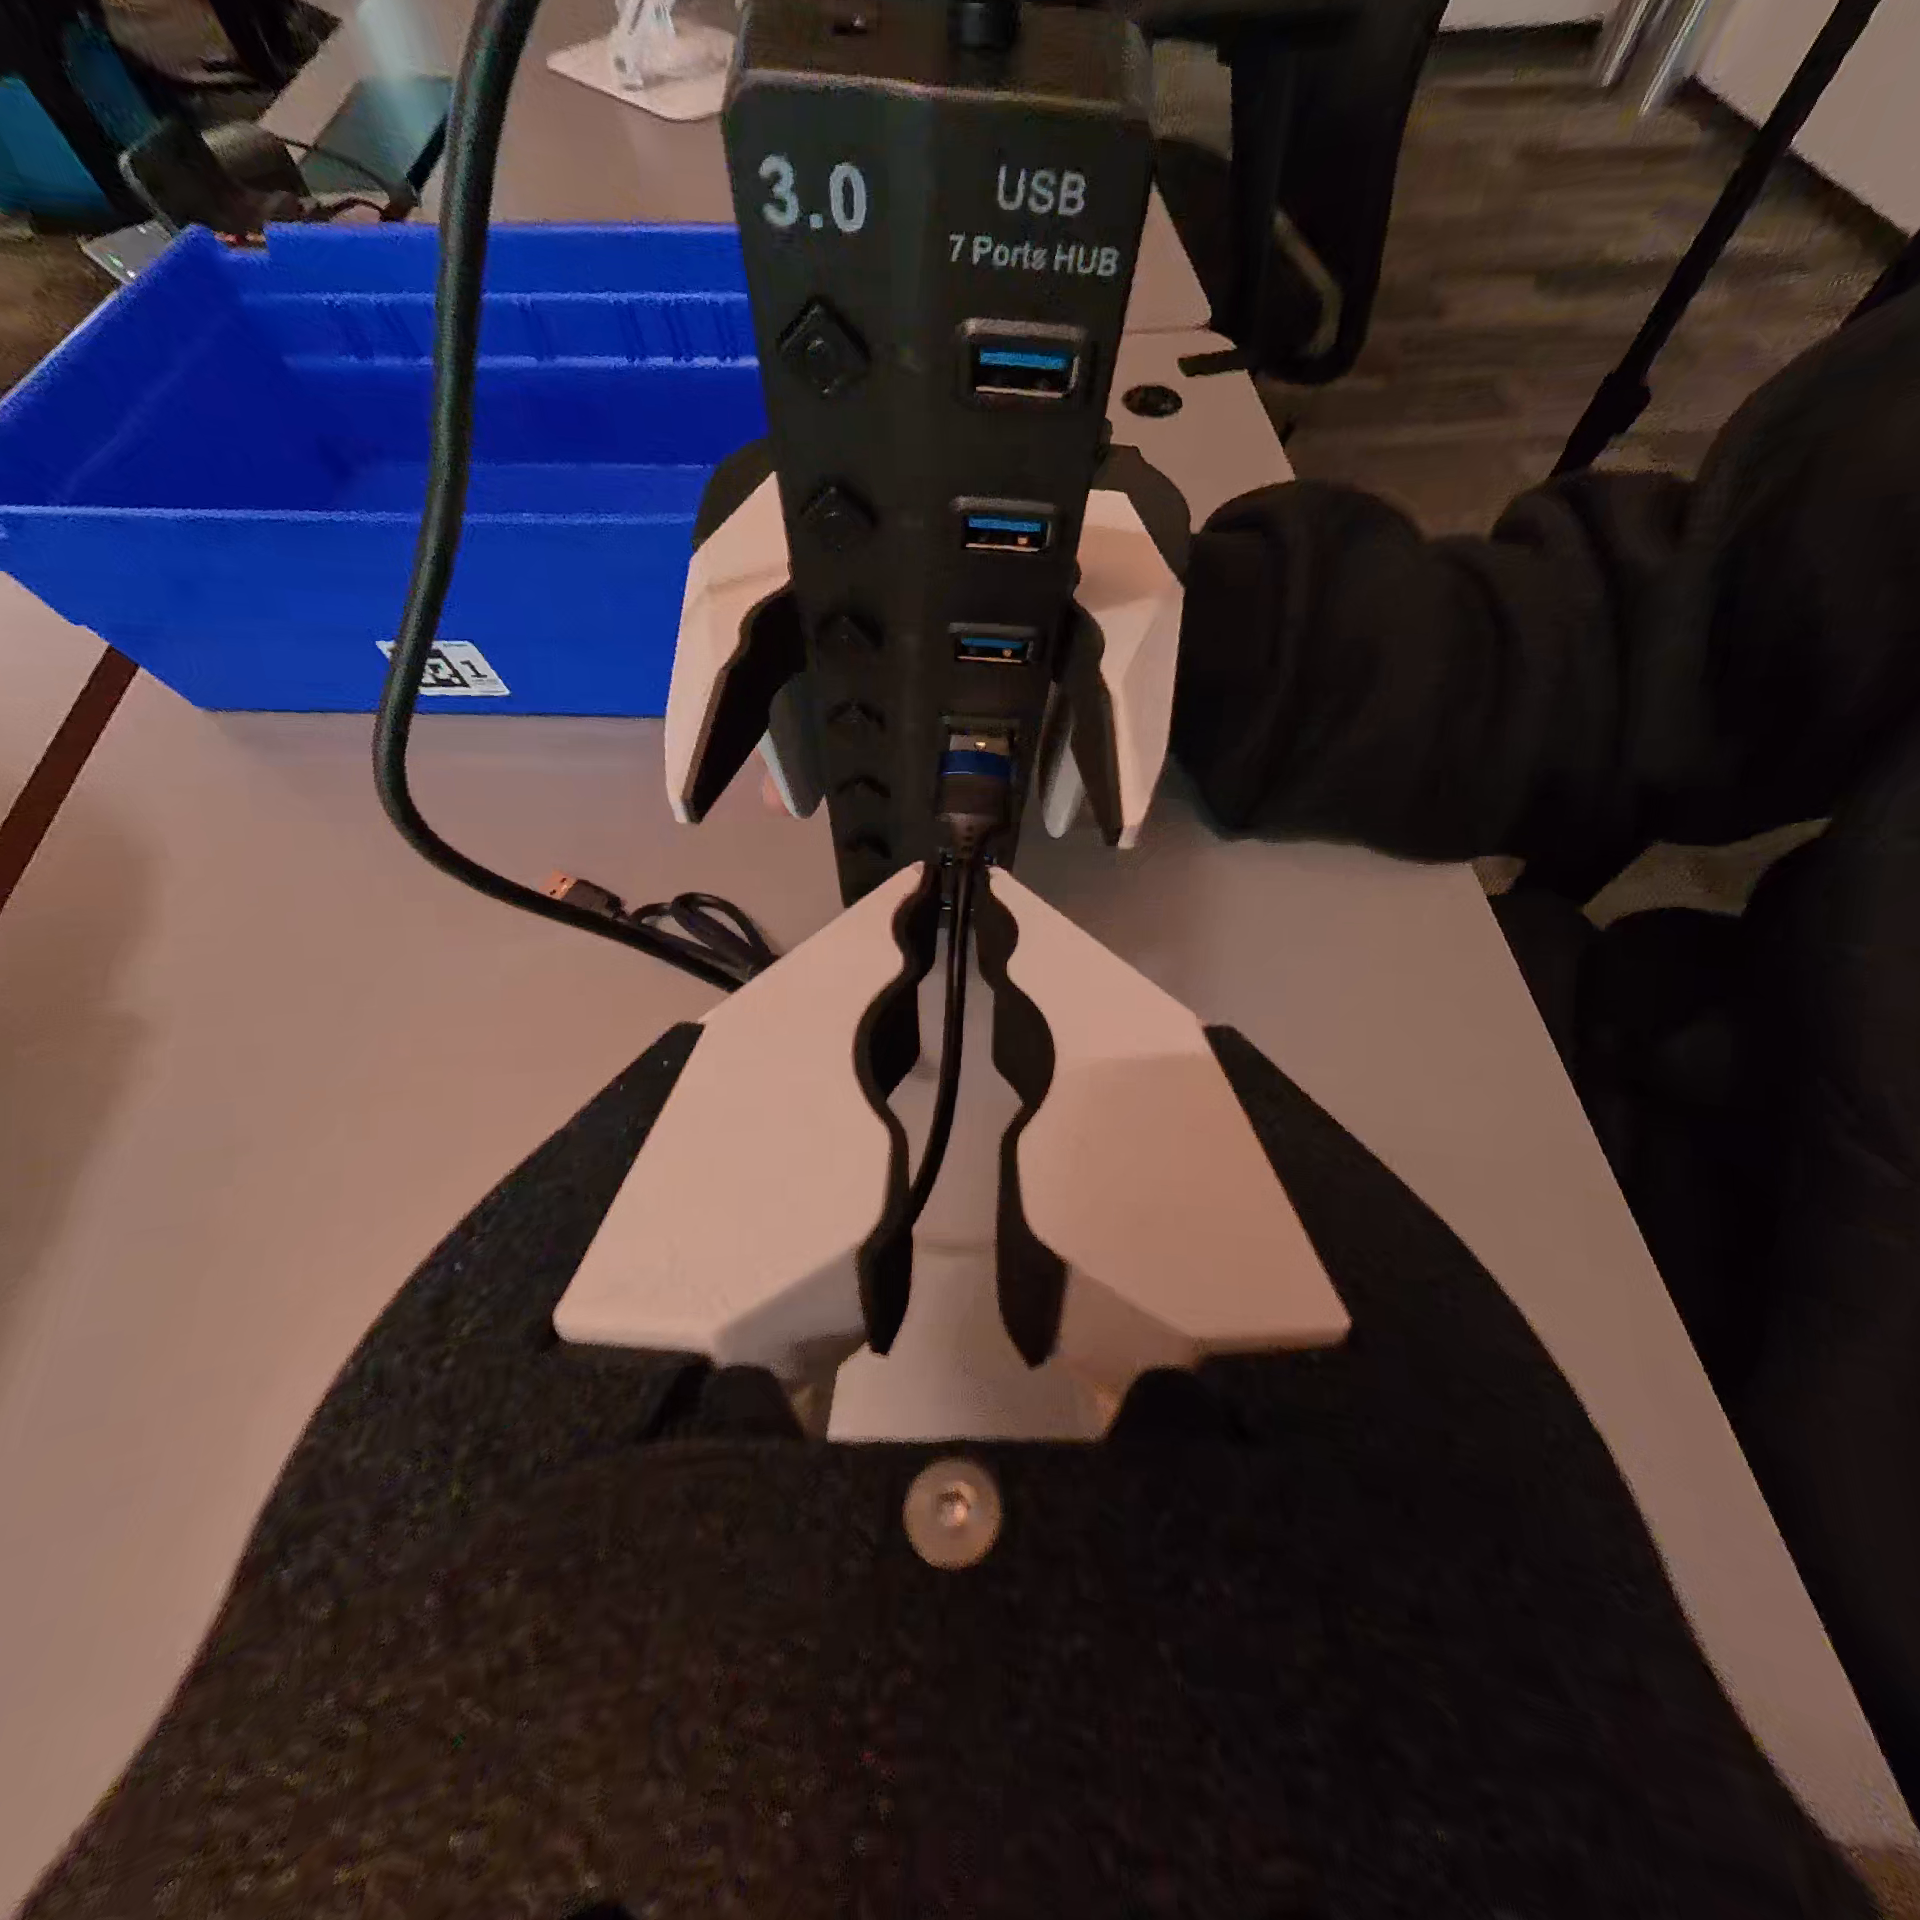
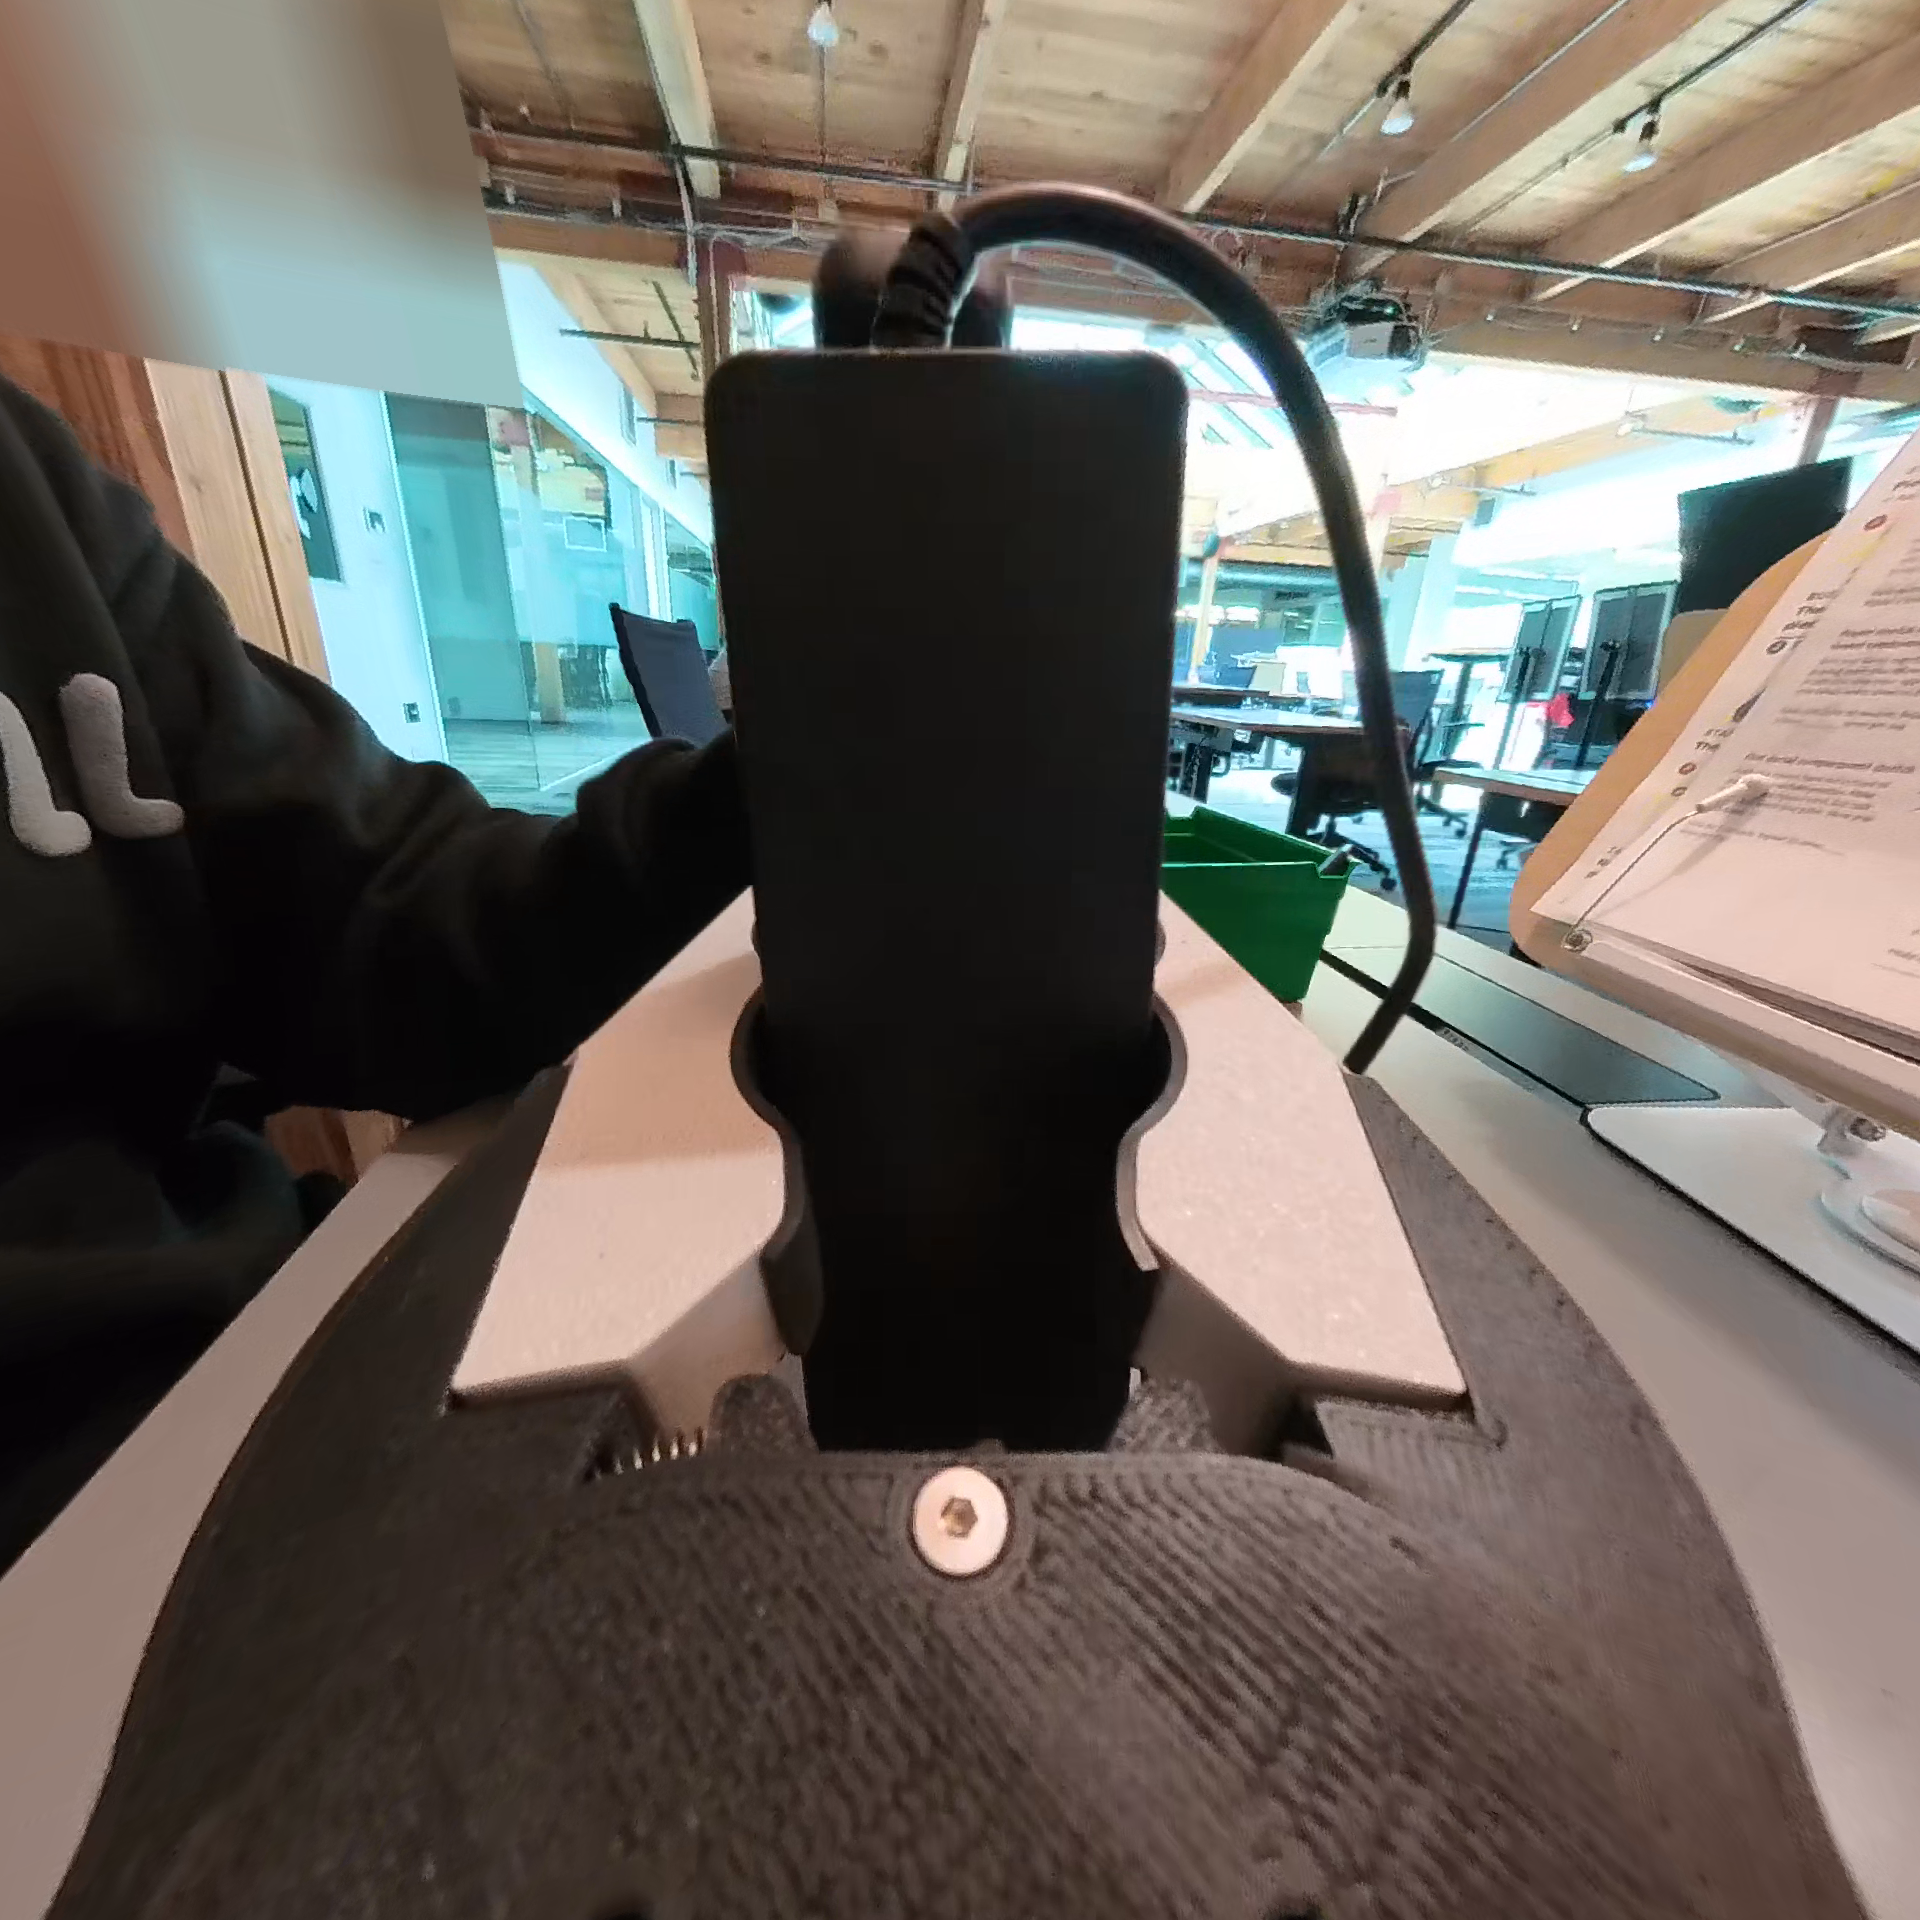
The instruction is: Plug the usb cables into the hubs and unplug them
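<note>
A black USB hub (image 1: pixel 925 436) stands upright, with a row of blue ports and a row of buttons facing me. My right gripper (image 1: pixel 909 821) is shut on its sides from behind. In the right wrist view the hub's plain back (image 2: pixel 945 727) fills the space between that gripper's (image 2: pixel 956 925) white fingers. A USB plug with a blue ring (image 1: pixel 975 774) sits in the fourth port from the top. Its thin black cable (image 1: pixel 940 1091) runs between the pads of my left gripper (image 1: pixel 954 878), which is shut on it just below the plug.
The hub's thick black cable (image 1: pixel 436 540) loops down onto the table (image 1: pixel 260 1039), near an orange-tipped plug (image 1: pixel 566 888). A blue bin (image 1: pixel 312 468) stands at the left. A dark sleeve (image 1: pixel 1507 665) is at the right. A green bin (image 2: pixel 1247 894) and a document stand (image 2: pixel 1714 810) show in the right wrist view.
</note>
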`<state>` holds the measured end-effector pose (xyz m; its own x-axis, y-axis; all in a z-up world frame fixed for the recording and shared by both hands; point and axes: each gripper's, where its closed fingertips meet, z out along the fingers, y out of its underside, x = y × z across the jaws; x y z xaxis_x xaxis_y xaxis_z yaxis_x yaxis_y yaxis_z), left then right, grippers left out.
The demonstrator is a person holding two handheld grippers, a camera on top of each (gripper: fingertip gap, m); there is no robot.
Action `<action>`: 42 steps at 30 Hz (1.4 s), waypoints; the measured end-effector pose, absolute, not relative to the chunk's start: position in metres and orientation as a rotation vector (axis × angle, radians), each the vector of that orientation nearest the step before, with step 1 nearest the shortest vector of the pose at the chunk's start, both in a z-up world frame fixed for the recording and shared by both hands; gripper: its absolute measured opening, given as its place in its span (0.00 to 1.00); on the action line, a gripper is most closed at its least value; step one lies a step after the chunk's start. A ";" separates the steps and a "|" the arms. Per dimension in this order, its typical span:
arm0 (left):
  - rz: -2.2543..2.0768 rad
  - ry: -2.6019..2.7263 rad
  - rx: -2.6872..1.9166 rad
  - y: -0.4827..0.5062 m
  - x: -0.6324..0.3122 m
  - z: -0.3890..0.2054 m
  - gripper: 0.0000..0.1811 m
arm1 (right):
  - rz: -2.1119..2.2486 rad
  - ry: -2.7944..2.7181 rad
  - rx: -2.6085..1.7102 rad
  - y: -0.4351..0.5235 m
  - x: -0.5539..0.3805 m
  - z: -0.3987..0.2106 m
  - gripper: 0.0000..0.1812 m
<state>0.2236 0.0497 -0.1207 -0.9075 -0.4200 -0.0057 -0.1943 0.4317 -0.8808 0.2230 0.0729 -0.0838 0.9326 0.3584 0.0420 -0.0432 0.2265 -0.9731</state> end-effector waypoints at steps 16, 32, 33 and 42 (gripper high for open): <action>-1.360 2.424 -0.348 0.039 0.229 -0.129 0.02 | 0.244 -0.296 -1.321 0.074 0.222 -0.085 0.35; -1.629 2.152 -0.478 0.067 0.228 -0.065 0.24 | 0.180 -0.291 -1.365 0.075 0.230 -0.089 0.34; -1.701 2.099 -0.456 0.060 0.223 -0.050 0.26 | 0.188 -0.294 -1.371 0.078 0.227 -0.091 0.34; -1.481 2.152 -0.500 0.035 0.238 -0.062 0.30 | 0.256 -0.305 -1.498 0.105 0.206 -0.113 0.34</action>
